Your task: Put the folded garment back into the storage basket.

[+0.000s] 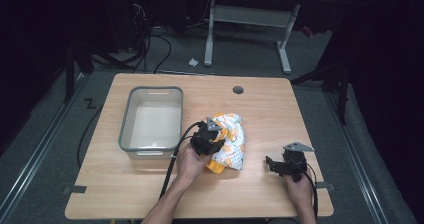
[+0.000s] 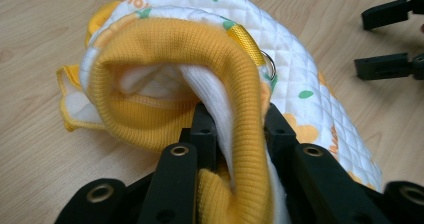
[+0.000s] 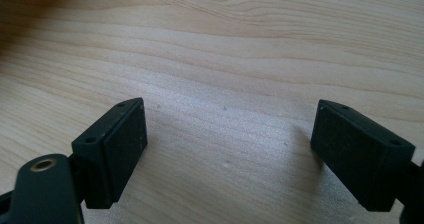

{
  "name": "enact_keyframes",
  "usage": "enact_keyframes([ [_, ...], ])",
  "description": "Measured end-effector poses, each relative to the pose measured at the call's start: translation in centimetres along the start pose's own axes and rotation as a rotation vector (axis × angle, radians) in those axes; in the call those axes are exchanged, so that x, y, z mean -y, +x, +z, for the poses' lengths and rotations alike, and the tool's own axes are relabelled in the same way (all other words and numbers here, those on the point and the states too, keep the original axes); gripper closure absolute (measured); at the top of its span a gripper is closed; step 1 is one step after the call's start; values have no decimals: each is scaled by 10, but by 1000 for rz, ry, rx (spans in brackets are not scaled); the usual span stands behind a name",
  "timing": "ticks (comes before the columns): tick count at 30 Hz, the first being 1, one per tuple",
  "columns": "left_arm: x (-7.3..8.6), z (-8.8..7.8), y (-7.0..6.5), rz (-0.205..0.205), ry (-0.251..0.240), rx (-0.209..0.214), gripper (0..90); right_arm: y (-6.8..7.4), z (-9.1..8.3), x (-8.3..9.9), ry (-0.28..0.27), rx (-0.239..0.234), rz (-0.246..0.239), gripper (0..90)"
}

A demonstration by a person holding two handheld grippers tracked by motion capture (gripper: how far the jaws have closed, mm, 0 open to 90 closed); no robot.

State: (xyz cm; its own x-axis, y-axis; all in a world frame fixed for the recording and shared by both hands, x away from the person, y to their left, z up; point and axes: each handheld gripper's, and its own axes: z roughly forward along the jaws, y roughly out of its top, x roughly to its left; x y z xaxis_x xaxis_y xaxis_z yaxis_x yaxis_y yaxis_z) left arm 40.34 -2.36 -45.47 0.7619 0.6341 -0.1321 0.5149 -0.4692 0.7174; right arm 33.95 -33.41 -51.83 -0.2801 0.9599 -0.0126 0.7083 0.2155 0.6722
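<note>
A small quilted garment (image 1: 231,140), white with orange and green print and yellow ribbed trim, lies bunched at the middle of the wooden table (image 1: 260,109). My left gripper (image 1: 210,134) is shut on the garment's yellow ribbed cuff (image 2: 240,149), which folds up between the two black jaws. Its rest (image 2: 300,79) spreads away over the table behind the cuff. To the right, my right gripper (image 1: 272,165) rests low near the table's front edge. Its jaws stand wide open (image 3: 230,144) over bare wood with nothing between them.
A grey plastic bin (image 1: 152,121) with a pale bottom stands on the table's left half, just left of my left hand. A round cable hole (image 1: 238,90) sits near the far edge. Beyond the table are a desk frame (image 1: 247,29) and floor cables.
</note>
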Motion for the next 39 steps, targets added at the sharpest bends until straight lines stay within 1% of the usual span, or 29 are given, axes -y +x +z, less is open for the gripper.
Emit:
enact_keyframes([
  [3,-4,-5,-1,9,-6,4,731,0,0,0,0,0,0,147],
  [4,-7,-11,-1,17,-19,7,731,0,0,0,0,0,0,147],
  [5,-9,-14,-1,12,-28,16,731,0,0,0,0,0,0,147],
  [9,-14,-25,0,21,-41,15,731,0,0,0,0,0,-1,147],
  [12,-16,-32,2,13,-59,30,731,0,0,0,0,0,0,147],
  [14,-17,-34,3,9,-60,35,731,0,0,0,0,0,0,147],
  [17,-19,-41,6,12,-53,18,731,0,0,0,0,0,0,147],
  [22,-21,-49,9,8,-55,20,731,0,0,0,0,0,-2,147],
  [24,-22,-53,10,5,-62,16,731,0,0,0,0,-1,-2,147],
  [27,-22,-57,14,-5,-65,23,731,0,0,0,0,-1,-1,147],
  [28,-21,-61,17,-12,-70,16,731,0,0,0,0,-1,-1,147],
  [29,-21,-63,19,-22,-71,19,731,0,0,0,0,0,0,147],
  [30,-21,-63,19,-22,-71,19,731,0,0,0,1,-1,0,147],
  [32,-22,-70,23,-32,-78,12,731,0,0,0,0,-1,0,147],
  [33,-22,-70,23,-32,-78,12,731,0,0,0,1,-1,0,147],
  [35,-23,-75,26,-39,-84,13,731,0,0,0,0,-1,-1,147],
  [36,-23,-81,28,-45,-94,7,731,0,0,0,0,-1,-1,147],
  [37,-23,-81,28,-45,-94,7,731,0,0,0,0,-1,-1,147],
  [39,-24,-86,30,-47,-101,4,731,0,0,0,0,-1,-1,147],
])
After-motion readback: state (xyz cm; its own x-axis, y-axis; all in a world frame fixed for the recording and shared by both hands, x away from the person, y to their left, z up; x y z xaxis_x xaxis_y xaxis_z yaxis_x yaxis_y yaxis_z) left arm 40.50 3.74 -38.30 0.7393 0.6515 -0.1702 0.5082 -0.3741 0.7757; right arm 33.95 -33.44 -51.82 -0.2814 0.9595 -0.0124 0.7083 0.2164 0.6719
